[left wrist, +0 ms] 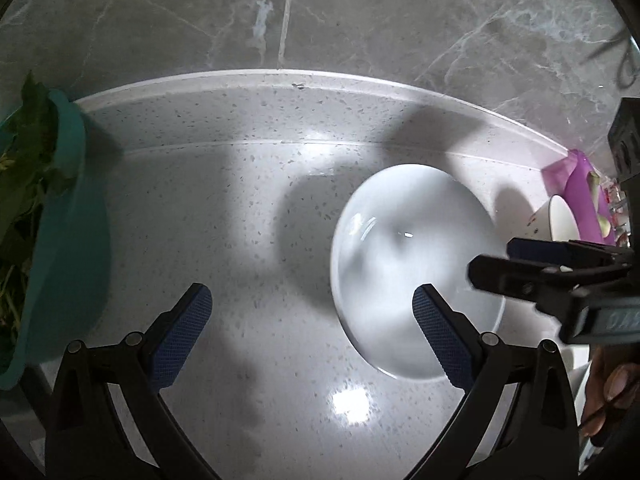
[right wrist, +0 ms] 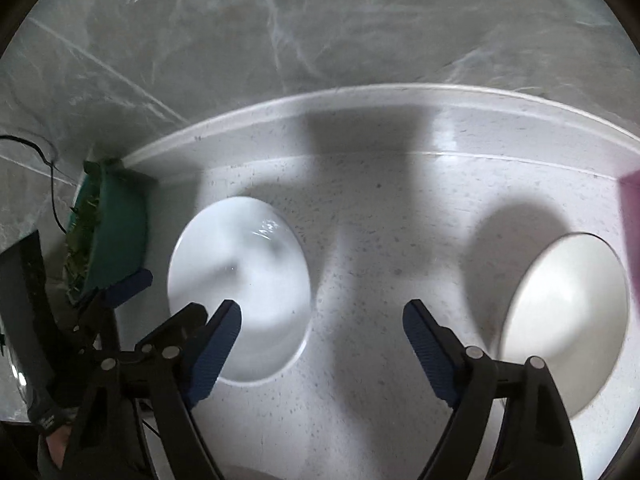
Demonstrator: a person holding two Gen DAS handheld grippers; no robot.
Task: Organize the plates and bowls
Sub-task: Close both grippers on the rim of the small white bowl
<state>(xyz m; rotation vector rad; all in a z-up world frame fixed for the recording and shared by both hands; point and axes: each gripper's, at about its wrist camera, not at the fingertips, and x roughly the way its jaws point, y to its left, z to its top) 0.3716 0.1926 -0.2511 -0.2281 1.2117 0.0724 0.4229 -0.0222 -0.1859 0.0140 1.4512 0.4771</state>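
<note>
A white bowl sits on the speckled countertop; it also shows in the right wrist view. My left gripper is open and empty, its right finger over the bowl's near side. My right gripper is open and empty above bare counter, between that bowl and a cream bowl at the right. The right gripper's fingers reach in from the right in the left wrist view, over the white bowl's edge. The cream bowl shows partly behind them.
A teal basin of green leafy vegetables stands at the left, seen also in the right wrist view. A purple container stands at the far right. A grey marble wall backs the counter behind a raised ledge.
</note>
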